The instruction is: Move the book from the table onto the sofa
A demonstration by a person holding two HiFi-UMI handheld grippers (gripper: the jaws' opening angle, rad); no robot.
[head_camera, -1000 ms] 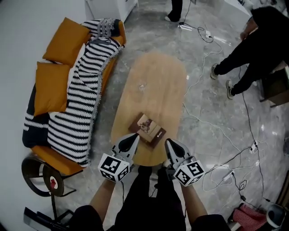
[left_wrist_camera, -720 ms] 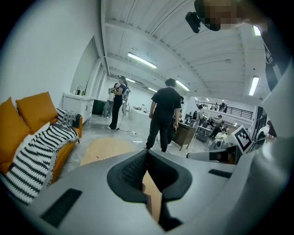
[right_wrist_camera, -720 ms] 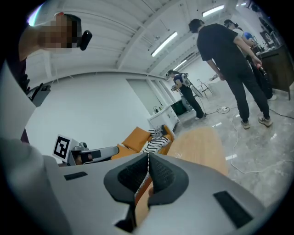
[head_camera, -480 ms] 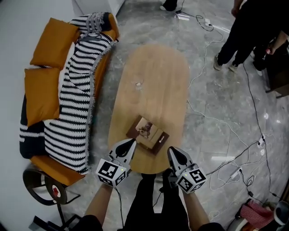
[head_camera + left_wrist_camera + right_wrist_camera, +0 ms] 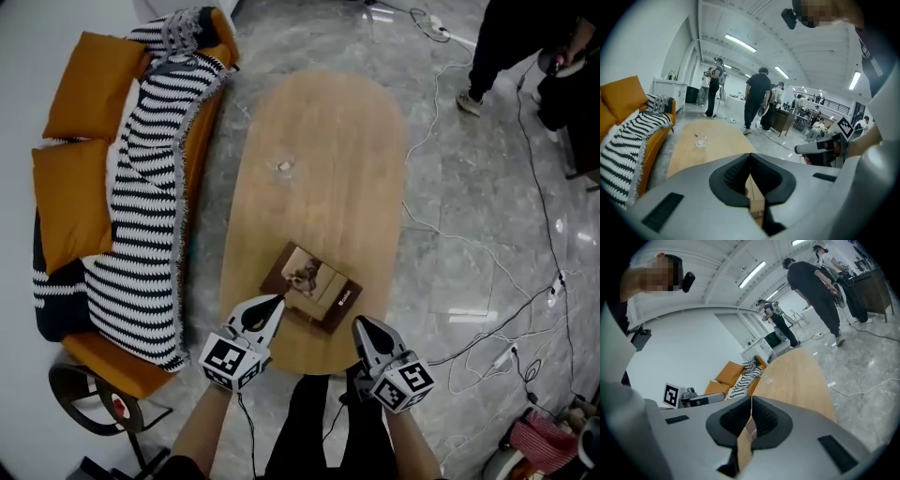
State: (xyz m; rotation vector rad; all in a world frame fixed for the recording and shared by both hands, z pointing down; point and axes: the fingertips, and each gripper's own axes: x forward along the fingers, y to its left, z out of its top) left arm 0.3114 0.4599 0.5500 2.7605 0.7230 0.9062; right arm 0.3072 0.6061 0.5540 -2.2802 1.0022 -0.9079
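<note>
The book [image 5: 311,299] lay flat on the table [image 5: 328,159], close to the table's near end. The left gripper [image 5: 274,304] was at that end of the table, just beside the book, jaws shut tight and empty. The right gripper [image 5: 364,328] was there too, also shut and empty. The sofa [image 5: 70,178] stood along the table's left side.

Book [image 5: 310,288] lies on table [image 5: 319,159] beside sofa [image 5: 101,350].
</note>
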